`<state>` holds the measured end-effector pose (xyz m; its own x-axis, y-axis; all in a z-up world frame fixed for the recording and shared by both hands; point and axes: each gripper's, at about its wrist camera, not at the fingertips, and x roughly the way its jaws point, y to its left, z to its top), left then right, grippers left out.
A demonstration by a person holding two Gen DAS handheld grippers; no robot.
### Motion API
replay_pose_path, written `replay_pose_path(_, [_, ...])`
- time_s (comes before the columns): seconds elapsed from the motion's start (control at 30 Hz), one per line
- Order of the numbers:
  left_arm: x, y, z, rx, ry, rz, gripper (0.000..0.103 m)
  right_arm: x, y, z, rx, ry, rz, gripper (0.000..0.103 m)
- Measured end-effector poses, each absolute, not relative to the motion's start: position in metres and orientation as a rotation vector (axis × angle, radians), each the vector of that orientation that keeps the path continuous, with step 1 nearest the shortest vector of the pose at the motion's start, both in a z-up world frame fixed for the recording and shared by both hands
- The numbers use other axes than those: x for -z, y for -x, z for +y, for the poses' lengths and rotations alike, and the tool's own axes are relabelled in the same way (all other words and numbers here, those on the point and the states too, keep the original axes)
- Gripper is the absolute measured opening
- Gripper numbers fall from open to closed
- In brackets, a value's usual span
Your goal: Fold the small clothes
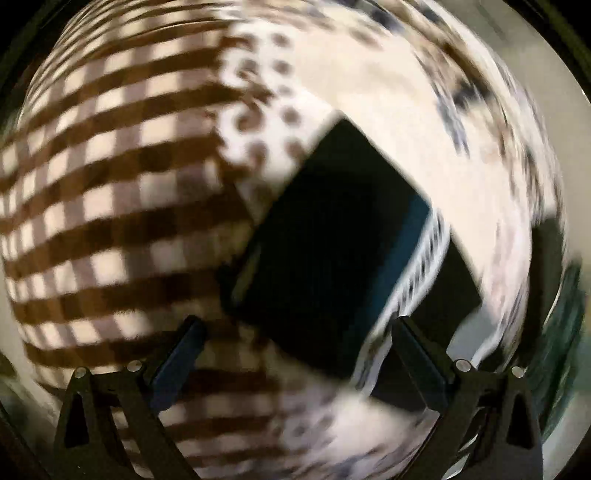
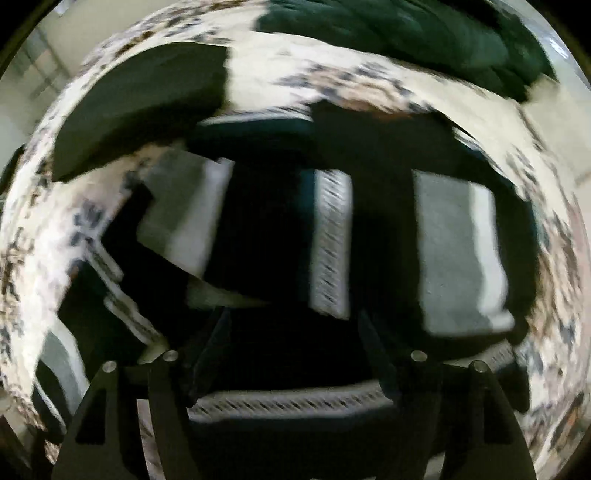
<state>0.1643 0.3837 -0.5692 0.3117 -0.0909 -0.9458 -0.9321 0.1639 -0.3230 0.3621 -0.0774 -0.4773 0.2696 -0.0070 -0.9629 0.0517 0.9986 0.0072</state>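
Note:
Both views are blurred by motion. In the left wrist view a dark folded garment [image 1: 332, 251] with a white patterned band [image 1: 410, 280] lies on a pale patterned cloth. My left gripper [image 1: 299, 325] is open just above its near edge, holding nothing. In the right wrist view several dark small garments [image 2: 266, 236] with white patterned bands [image 2: 330, 243] and grey-and-white patches [image 2: 454, 251] lie spread out. My right gripper [image 2: 291, 317] hovers close over them with the fingers apart; the fingertips are dark against dark cloth.
A brown-and-white checked cloth [image 1: 110, 192] covers the left of the surface, next to the pale floral cloth [image 1: 388, 103]. A flat dark pile [image 2: 140, 110] lies at the far left and a dark green heap [image 2: 406, 33] at the back.

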Motion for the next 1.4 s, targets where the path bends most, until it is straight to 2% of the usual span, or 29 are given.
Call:
replay_pose_path(0.03, [0.567, -0.163, 0.387, -0.851, 1.263, 1.055, 0.093, 0.481, -0.354, -0.087, 0.068, -0.041, 1.309, 0.073])
replay_pose_path(0.07, [0.562, -0.164, 0.390, -0.891, 1.247, 1.023, 0.075, 0.481, -0.348, -0.093, 0.087, -0.046, 1.314, 0.074])
replay_pose_path(0.1, [0.555, -0.166, 0.392, -0.919, 1.216, 0.991, 0.062, 0.481, -0.346, -0.099, 0.113, -0.043, 1.321, 0.082])
replay_pose_path(0.13, [0.548, -0.169, 0.393, -0.932, 1.172, 0.971, 0.020, 0.484, -0.343, -0.104, 0.141, -0.034, 1.328, 0.085])
replay_pose_path(0.17, [0.539, -0.175, 0.394, -0.926, 1.116, 0.946, 0.007, 0.486, -0.340, -0.111, 0.167, -0.028, 1.333, 0.089])
replay_pose_path(0.27, [0.518, -0.189, 0.394, -0.922, 0.997, 0.912, 0.007, 0.485, -0.338, -0.122, 0.217, -0.007, 1.309, 0.090])
replay_pose_path(0.37, [0.489, -0.207, 0.381, -0.866, 0.831, 0.891, 0.007, 0.485, -0.344, -0.129, 0.233, 0.048, 1.285, 0.097])
replay_pose_path(0.47, [0.458, -0.235, 0.358, -0.801, 0.670, 0.868, 0.007, 0.483, -0.353, -0.138, 0.228, 0.059, 1.260, 0.097])
replay_pose_path(0.63, [0.399, -0.300, 0.274, -0.588, 0.418, 0.821, 0.007, 0.480, -0.360, -0.173, 0.192, -0.047, 1.284, 0.097])
replay_pose_path(0.73, [0.376, -0.344, 0.189, -0.379, 0.332, 0.809, 0.007, 0.480, -0.356, -0.209, 0.174, -0.131, 1.305, 0.097])
replay_pose_path(0.97, [0.383, -0.411, -0.017, -0.003, 0.178, 0.872, 0.007, 0.486, -0.339, -0.314, 0.201, -0.193, 1.335, 0.097])
replay_pose_path(1.07, [0.409, -0.417, -0.111, 0.143, 0.112, 0.938, 0.007, 0.484, -0.332, -0.358, 0.233, -0.235, 1.330, 0.097])
replay_pose_path(1.2, [0.443, -0.412, -0.186, 0.254, 0.060, 1.027, 0.008, 0.487, -0.326, -0.414, 0.272, -0.268, 1.336, 0.097])
replay_pose_path(1.3, [0.463, -0.414, -0.219, 0.320, 0.044, 1.107, 0.019, 0.489, -0.325, -0.448, 0.293, -0.278, 1.344, 0.097])
replay_pose_path(1.33, [0.465, -0.413, -0.222, 0.340, 0.049, 1.120, 0.041, 0.489, -0.324, -0.460, 0.287, -0.297, 1.347, 0.097])
replay_pose_path(1.37, [0.464, -0.412, -0.219, 0.353, 0.064, 1.124, 0.073, 0.489, -0.324, -0.467, 0.276, -0.313, 1.348, 0.097])
replay_pose_path(1.4, [0.460, -0.408, -0.210, 0.348, 0.074, 1.116, 0.087, 0.487, -0.325, -0.473, 0.263, -0.331, 1.347, 0.097])
